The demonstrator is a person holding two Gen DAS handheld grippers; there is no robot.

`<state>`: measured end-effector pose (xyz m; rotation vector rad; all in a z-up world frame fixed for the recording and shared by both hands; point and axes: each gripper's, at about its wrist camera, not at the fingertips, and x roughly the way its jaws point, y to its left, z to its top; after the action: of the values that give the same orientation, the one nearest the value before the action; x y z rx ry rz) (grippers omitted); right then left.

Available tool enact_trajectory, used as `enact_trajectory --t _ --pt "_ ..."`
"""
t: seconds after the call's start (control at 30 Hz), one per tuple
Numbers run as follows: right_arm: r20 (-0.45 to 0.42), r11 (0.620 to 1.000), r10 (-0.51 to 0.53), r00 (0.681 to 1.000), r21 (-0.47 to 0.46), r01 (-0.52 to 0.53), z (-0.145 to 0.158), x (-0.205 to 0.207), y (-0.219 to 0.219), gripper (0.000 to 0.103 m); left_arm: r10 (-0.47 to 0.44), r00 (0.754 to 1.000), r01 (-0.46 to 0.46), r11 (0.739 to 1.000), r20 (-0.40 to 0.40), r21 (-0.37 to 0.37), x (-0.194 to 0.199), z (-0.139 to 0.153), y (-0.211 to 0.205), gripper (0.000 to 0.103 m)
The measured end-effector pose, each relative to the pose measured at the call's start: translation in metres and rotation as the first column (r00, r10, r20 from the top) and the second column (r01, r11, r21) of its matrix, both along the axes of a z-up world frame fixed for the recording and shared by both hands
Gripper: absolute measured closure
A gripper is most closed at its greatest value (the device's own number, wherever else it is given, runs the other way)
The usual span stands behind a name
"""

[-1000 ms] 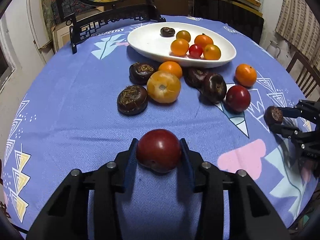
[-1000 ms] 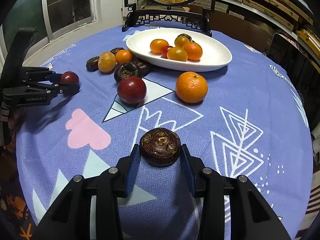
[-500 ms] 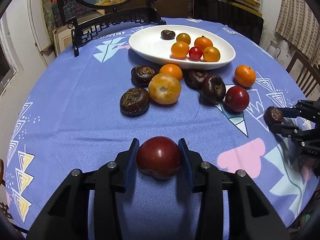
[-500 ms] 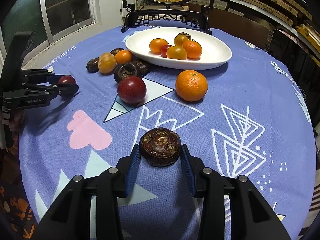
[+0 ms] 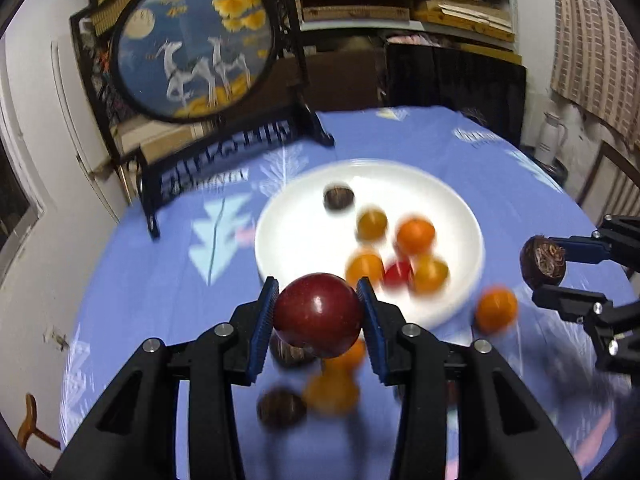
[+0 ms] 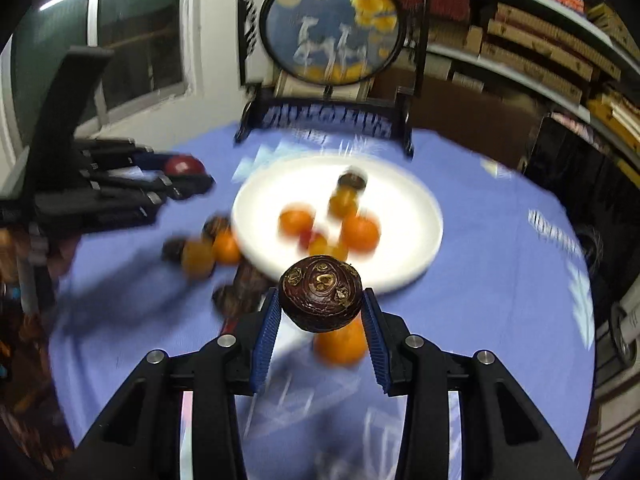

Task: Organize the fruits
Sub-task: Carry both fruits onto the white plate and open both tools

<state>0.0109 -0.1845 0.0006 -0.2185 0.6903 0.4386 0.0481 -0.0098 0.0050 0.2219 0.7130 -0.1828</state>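
Note:
My left gripper is shut on a dark red round fruit, lifted above the blue tablecloth just short of the white plate. My right gripper is shut on a dark brown water chestnut, also off the cloth, near the plate. The plate holds several small orange and red fruits and one brown chestnut. Each gripper shows in the other's view: the right gripper at the right edge, the left gripper at the left. Both views are blurred by motion.
Loose fruits lie on the cloth before the plate: an orange, a yellow-orange fruit and brown chestnuts. A round painted screen on a dark stand rises behind the plate. Shelves and chairs ring the table.
Both grippers have risen off the cloth with their fruits and moved toward the plate, which now looks closer. The views have tilted up, showing the screen and shelves.

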Motion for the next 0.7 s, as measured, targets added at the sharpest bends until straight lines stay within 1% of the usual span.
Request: enact_trajectory --t 0.07,0.2,0.3,0.4,0.5,0.53,0.57,0.6,0.63,0.7 --pt "-0.001 0.999 -0.025 1.0 0.034 0.025 0.004 0.029 0.002 0.062 0.034 0.999 -0.034 0.999 0.009 0.03 0.024 -0.002 -0.01 0.064" --pt "-0.028 0.996 -0.056 0.998 0.071 0.058 -0.001 0.073 0.007 0.062 0.066 0.997 -0.065 0.998 -0.035 0.027 0.059 -0.018 -0.016 0.064" --pt "-0.058 0.993 -0.077 0.995 0.083 0.081 -0.011 0.104 0.012 0.062 0.073 0.995 -0.072 0.997 -0.062 0.029 0.076 -0.03 -0.017 0.064" --pt "-0.091 0.993 -0.089 0.992 0.072 0.096 -0.025 0.127 0.018 0.062 0.073 0.993 -0.07 0.997 -0.088 0.036 0.087 -0.04 -0.018 0.063" --pt "-0.112 0.993 -0.096 0.989 0.058 0.103 -0.036 0.136 0.021 0.061 0.077 0.99 -0.072 0.996 -0.116 0.047 0.095 -0.05 -0.018 0.062" --pt "-0.126 0.994 -0.089 0.988 0.058 0.097 -0.039 0.139 0.023 0.06 0.082 0.99 -0.076 0.996 -0.116 0.051 0.097 -0.052 -0.018 0.059" --pt "-0.13 0.994 -0.088 0.988 0.058 0.096 -0.04 0.139 0.024 0.06 0.09 0.99 -0.084 0.995 -0.112 0.053 0.098 -0.053 -0.018 0.048" --pt "-0.123 0.993 -0.094 0.988 0.062 0.102 -0.04 0.137 0.023 0.058 0.091 0.99 -0.086 0.995 -0.109 0.049 0.099 -0.052 -0.018 0.044" --pt "-0.118 0.992 -0.096 0.988 0.067 0.105 -0.039 0.136 0.022 0.056 0.092 0.99 -0.087 0.995 -0.103 0.045 0.098 -0.051 -0.017 0.04" --pt "-0.11 0.991 -0.098 0.989 0.08 0.108 -0.036 0.131 0.019 0.055 0.086 0.991 -0.082 0.996 -0.098 0.047 0.096 -0.05 -0.017 0.04"
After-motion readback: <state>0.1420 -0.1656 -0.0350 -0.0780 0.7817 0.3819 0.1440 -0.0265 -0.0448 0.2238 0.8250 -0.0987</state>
